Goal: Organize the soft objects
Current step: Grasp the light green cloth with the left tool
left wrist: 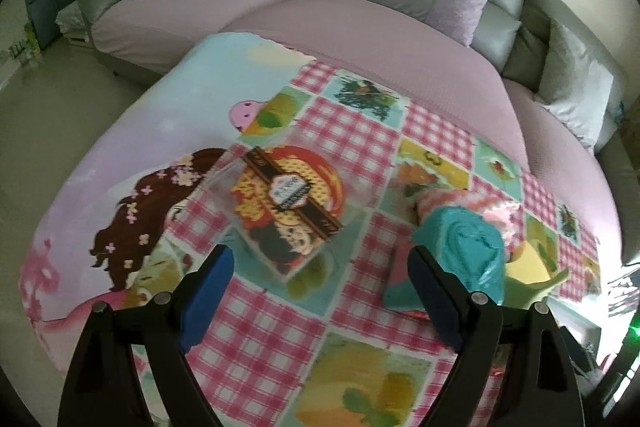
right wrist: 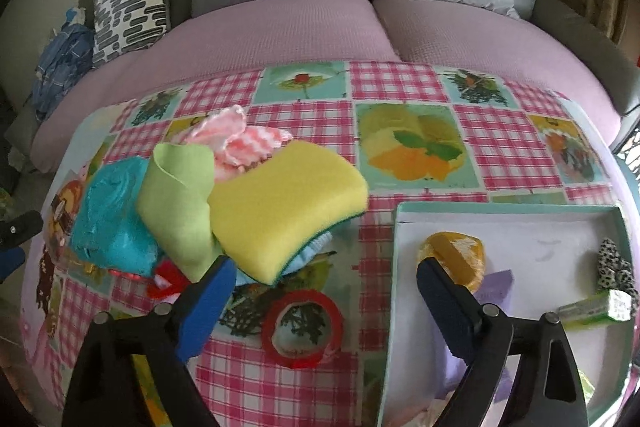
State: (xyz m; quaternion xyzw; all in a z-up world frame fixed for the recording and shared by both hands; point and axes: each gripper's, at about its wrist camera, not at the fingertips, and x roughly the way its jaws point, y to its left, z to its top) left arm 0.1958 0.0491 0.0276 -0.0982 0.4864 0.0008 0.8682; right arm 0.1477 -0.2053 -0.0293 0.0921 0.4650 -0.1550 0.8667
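Sponge (right wrist: 286, 205): yellow, green-backed, apparently tilted.

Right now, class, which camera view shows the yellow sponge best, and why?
The right wrist view: the yellow sponge lies whole and unblocked atop the pile. The left wrist view shows only a small yellow corner behind the teal bundle.

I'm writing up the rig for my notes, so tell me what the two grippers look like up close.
Both look alike. The left gripper has two black angular plastic fingers with round silver rivets at the pivots and blue foam-like pads on the inner faces. The right gripper has the same black fingers, rivets and blue pads. No cables, sleeves or markings show.
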